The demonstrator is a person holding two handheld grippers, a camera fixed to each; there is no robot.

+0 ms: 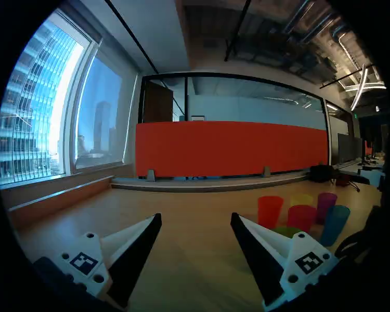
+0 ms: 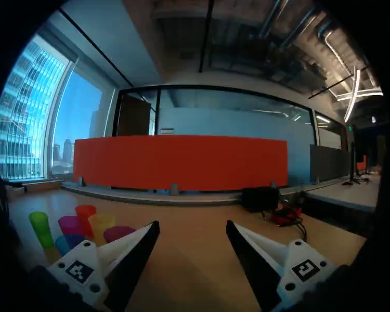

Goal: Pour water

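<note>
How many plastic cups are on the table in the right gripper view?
6, grouped at lower left: green cup, pink cup, orange cup, yellow cup, blue cup, purple cup. A finger of the right gripper may hide others.

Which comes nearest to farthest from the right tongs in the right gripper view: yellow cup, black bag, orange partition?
1. Yellow cup, low on the left, just beside the right tongs.
2. Black bag, ahead to the right, far along the table.
3. Orange partition, across the back.
</note>
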